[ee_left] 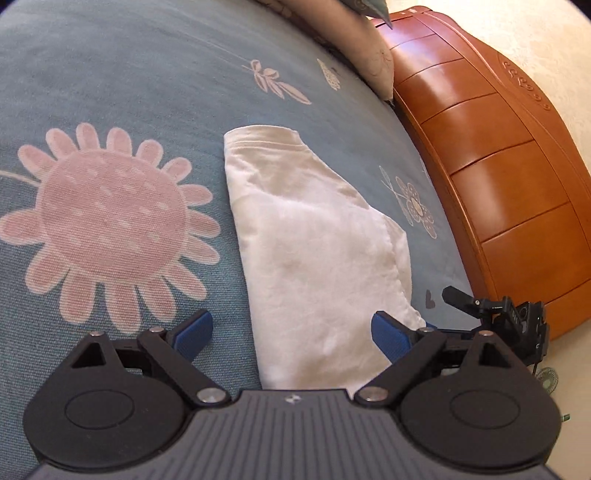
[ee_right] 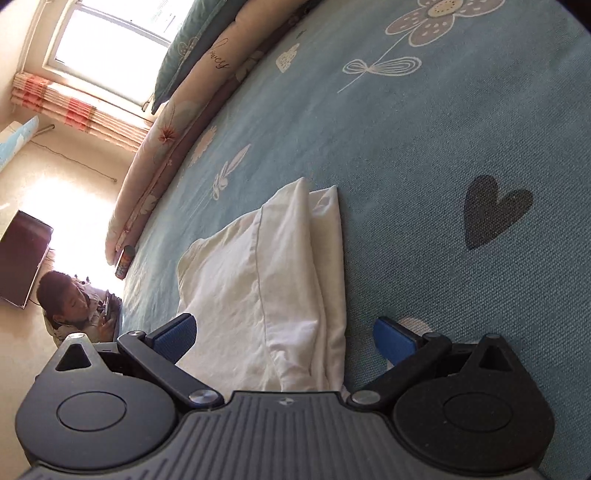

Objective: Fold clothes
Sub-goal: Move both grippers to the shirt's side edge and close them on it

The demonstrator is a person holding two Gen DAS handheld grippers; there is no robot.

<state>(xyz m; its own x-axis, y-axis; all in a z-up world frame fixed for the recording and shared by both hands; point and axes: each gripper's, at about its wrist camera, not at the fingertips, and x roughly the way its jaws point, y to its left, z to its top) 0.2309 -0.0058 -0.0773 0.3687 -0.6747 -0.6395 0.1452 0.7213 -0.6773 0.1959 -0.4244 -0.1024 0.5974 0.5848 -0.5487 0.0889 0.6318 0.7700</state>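
Left gripper (ee_left: 291,334): jaws spread wide, nothing held, two blue pads (ee_left: 194,330) either side of the near end of one white folded garment (ee_left: 314,243). Garment lies flat on the blue bedspread (ee_left: 110,74), hemmed end pointing away. Right gripper (ee_right: 284,338): also wide, empty, straddling the same garment (ee_right: 266,273) from the other end; its black body shows at the left view's right edge (ee_left: 498,314). Beyond: one large pink flower print (ee_left: 107,225), one dark heart print (ee_right: 495,210), one wooden headboard (ee_left: 480,147), two stacked pillows (ee_right: 192,92) by the window (ee_right: 118,33), one person (ee_right: 70,302) seated beside the bed, one dark TV screen (ee_right: 22,254).
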